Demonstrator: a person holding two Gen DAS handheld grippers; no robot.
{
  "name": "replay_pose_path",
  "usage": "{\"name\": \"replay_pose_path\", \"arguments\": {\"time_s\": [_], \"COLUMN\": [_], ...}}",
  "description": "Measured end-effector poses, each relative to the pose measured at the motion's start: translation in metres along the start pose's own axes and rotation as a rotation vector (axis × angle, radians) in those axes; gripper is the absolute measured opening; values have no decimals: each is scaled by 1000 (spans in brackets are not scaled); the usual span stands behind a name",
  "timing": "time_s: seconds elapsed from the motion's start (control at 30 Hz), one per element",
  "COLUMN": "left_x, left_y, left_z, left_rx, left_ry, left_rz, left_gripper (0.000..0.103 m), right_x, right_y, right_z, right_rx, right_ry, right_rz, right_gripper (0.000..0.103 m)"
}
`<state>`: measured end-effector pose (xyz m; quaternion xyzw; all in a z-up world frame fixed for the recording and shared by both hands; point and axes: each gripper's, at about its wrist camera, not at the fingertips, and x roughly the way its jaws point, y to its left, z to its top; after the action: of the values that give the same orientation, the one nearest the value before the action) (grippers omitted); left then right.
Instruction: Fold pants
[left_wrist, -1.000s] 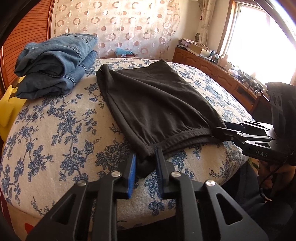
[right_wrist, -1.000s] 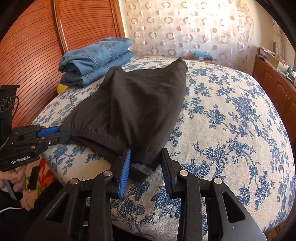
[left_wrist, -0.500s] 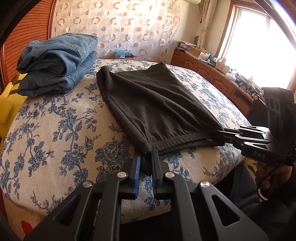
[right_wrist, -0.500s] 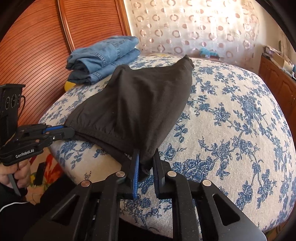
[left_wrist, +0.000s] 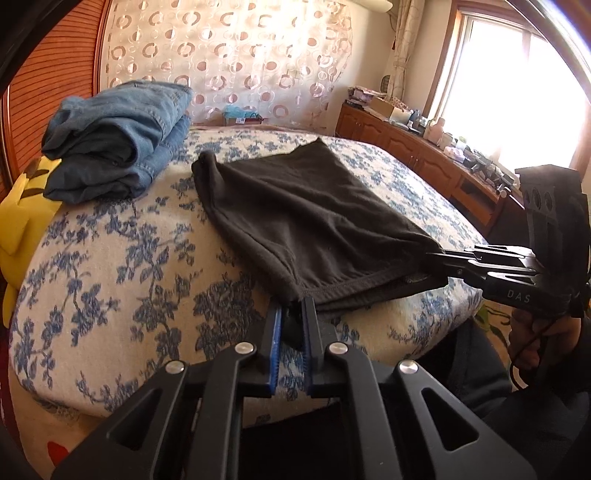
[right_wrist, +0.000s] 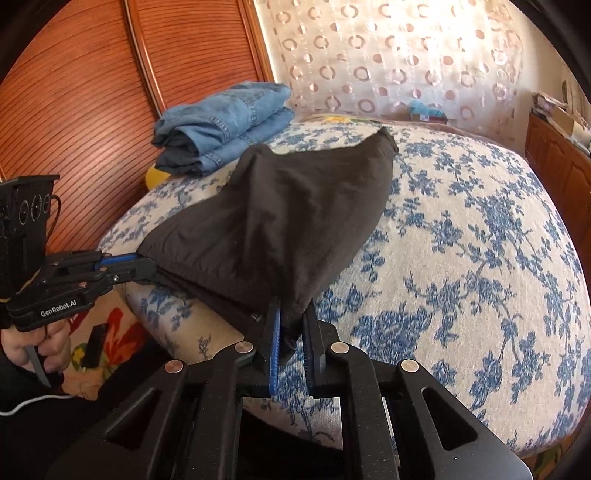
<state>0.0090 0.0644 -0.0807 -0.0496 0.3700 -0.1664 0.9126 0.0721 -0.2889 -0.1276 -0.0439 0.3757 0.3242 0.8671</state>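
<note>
Both grippers have closed since a second ago, when their blue-padded fingers stood open around the near corners of the black pants; now each is clenched on cloth and the near hem has lifted a little off the bed. From the left wrist view, the left gripper (left_wrist: 291, 325) pinches the near left corner of the black pants (left_wrist: 310, 218), the fabric bunched between its blue pads, while the right gripper (left_wrist: 465, 264) comes in from the right side and clamps the other near corner at the edge of the bed (left_wrist: 122, 266). The pants lie folded lengthwise on the floral blue-and-white cover, their long axis running away from the camera toward the circle-patterned curtain (left_wrist: 229, 59), the banded hem nearest and the far end narrowing slightly. A folded stack of blue jeans (left_wrist: 118, 136) sits well apart at the far left, beside a yellow cushion (left_wrist: 22, 221). From the right wrist view, the right gripper (right_wrist: 293, 332) grips the near right corner of the pants (right_wrist: 291, 214), and the left gripper (right_wrist: 122, 269), held in a hand (right_wrist: 44, 347), clasps the left corner. The pants stretch taut between the two, the near edge raised, their length pointing up and away toward the curtain. The jeans (right_wrist: 229, 125) rest at the far left near the ribbed wooden headboard (right_wrist: 81, 110).
</note>
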Motion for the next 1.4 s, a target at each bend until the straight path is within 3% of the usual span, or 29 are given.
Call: {"name": "replay_pose_path", "arguments": {"time_s": [0.57,1.23,1.4], "left_x": [12,47,60], "left_y": [12,35,45], "left_z": [60,111,128], "left_rx": [45,39,28], "left_ry": [-91,-123,-111], "left_rz": [51,102,114], "left_gripper": [3,2,2], "right_x": [1,34,53], "right_y": [-11,-35,-47], "right_z": [65,117,134], "right_rx": [-20,-33,-15], "right_ry": [-125,-169,-147], "right_rz": [-24,-77,-90], "right_gripper": [7,7,7]}}
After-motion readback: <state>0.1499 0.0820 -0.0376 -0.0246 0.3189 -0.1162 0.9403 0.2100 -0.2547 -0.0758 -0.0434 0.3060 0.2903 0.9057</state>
